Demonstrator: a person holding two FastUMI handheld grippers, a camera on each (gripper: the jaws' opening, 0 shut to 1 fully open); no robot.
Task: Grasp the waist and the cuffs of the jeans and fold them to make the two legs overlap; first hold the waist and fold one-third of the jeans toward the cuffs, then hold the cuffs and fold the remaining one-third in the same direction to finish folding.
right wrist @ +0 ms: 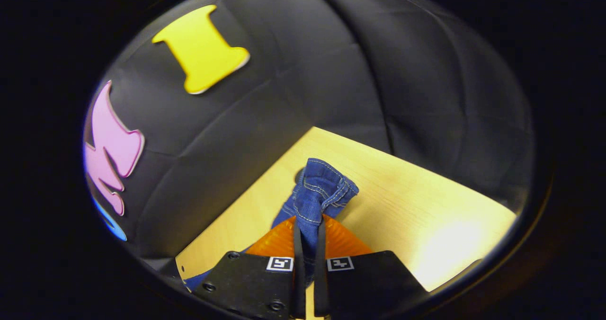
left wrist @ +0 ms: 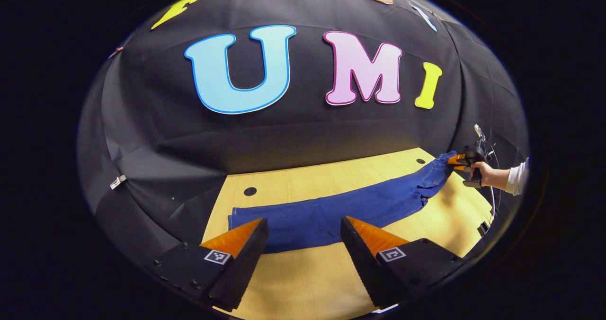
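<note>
In the left gripper view, the left tool (left wrist: 303,225) is held wide apart just above the wooden surface (left wrist: 307,272), with nothing between its fingers. Just past them the jeans (left wrist: 331,211) are laid flat, long and straight, with the cuffs at the left and the waist far off at the right. There the waist is pinched by the right tool (right wrist: 308,244), held by a hand (left wrist: 487,174). Two dark round holes (left wrist: 250,191) are seen in the surface behind the jeans.

Blue jeans (left wrist: 331,211) — stretched flat, waist lifted.
</note>
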